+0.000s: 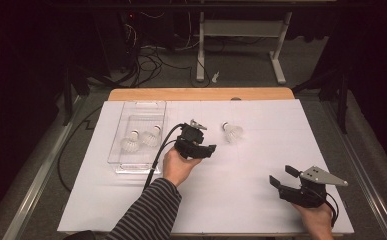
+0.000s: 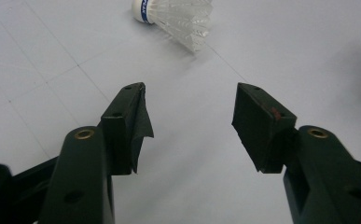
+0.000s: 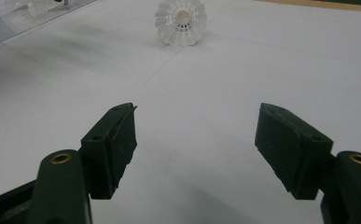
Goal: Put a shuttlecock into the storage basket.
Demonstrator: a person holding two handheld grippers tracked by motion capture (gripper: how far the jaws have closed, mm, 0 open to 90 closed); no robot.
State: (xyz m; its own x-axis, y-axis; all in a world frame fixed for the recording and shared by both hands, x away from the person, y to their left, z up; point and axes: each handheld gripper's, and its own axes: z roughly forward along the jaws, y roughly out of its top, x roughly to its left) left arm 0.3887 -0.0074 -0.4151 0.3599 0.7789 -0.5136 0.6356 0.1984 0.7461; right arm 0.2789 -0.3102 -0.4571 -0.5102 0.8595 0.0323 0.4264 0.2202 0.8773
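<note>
- The left gripper (image 2: pixel 190 109) has its two black jaws wide apart. Nothing is between them, just bare white paper.
- A bit past those jaws lies a white shuttlecock (image 2: pixel 176 18). It is on its side, with a blue band round its round white tip. The jaws do not touch it.
- In the high view the left gripper (image 1: pixel 212 148) is near the middle of the table, held in a hand (image 1: pixel 178 167) with a striped sleeve. The shuttlecock (image 1: pixel 232 131) lies near it on the right, on the white sheet (image 1: pixel 261 165).
- The right gripper (image 3: pixel 194 140) also has its jaws wide apart with nothing in them. The same shuttlecock (image 3: pixel 181 22) is far ahead of it, feathers facing this camera.
- In the high view the right gripper (image 1: pixel 281 176) is low on the right side, well apart from the shuttlecock.
- On the left of the sheet is a clear tray (image 1: pixel 131 107). Two more shuttlecocks (image 1: pixel 141 139) lie in it, side by side.
- A black cable (image 1: pixel 161 145) trails from the left gripper past the tray.
</note>
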